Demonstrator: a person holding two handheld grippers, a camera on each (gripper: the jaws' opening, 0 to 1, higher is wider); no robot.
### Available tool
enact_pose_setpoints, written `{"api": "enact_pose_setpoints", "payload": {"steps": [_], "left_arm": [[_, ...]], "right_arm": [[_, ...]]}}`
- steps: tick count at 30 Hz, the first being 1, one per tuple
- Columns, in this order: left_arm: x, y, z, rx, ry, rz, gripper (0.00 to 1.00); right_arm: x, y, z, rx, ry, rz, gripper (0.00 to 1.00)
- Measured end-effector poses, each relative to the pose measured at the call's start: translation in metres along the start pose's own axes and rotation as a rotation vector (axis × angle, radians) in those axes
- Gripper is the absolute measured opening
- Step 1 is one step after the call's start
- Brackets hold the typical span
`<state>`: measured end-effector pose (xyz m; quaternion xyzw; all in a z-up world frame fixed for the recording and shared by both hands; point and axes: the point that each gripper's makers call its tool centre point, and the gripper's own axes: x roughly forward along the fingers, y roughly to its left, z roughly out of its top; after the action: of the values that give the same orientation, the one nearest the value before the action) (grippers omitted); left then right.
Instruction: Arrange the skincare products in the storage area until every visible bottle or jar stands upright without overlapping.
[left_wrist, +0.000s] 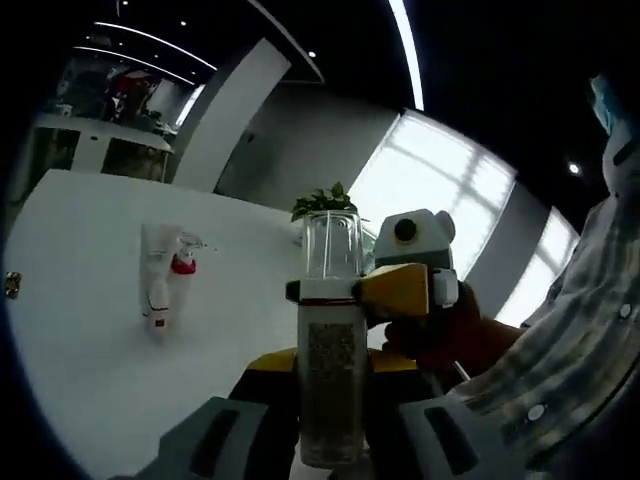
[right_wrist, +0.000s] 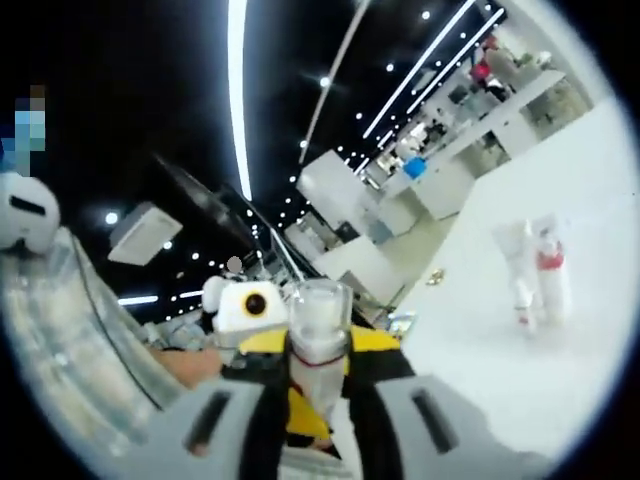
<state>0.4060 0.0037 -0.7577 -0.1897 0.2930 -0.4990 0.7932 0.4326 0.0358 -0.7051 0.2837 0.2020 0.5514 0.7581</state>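
Note:
A tall bottle (left_wrist: 330, 390) with a speckled label, a red neck ring and a clear cap (left_wrist: 332, 245) stands upright between the jaws of my left gripper (left_wrist: 330, 420), which is shut on its body. My right gripper (left_wrist: 345, 290) reaches in from the right and closes its yellow-and-black jaws on the bottle's neck. In the right gripper view the same clear cap (right_wrist: 320, 315) rises between my right gripper (right_wrist: 320, 390) jaws. Two white containers (left_wrist: 165, 280), one with a red band, stand close together on the white table (left_wrist: 80, 330); they are also in the right gripper view as white containers (right_wrist: 540, 270).
A green plant (left_wrist: 325, 202) sits behind the held bottle at the table's far edge. A person's plaid sleeve (left_wrist: 570, 330) and red-gloved hand (left_wrist: 450, 335) are at the right. Bare white tabletop (right_wrist: 590, 180) surrounds the containers.

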Motion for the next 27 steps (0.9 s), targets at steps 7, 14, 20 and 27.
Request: {"api": "enact_pose_setpoints", "payload": {"steps": [7,14,20,27], "left_arm": [[-0.002,0.011,-0.010,-0.020,0.010,0.053,0.26],[-0.004,0.029,-0.042,-0.066,0.094,0.132,0.30],[-0.012,0.045,-0.055,-0.132,0.103,0.197,0.35],[-0.018,0.057,-0.065,-0.144,0.159,0.257,0.33]], "right_arm": [[-0.003,-0.008,-0.002,-0.027,0.019,-0.024,0.19],[-0.011,-0.026,0.003,-0.075,0.008,-0.075,0.19],[-0.020,-0.053,0.001,-0.139,0.036,-0.160,0.19],[-0.024,-0.085,-0.009,-0.232,0.116,-0.231,0.19]]}}
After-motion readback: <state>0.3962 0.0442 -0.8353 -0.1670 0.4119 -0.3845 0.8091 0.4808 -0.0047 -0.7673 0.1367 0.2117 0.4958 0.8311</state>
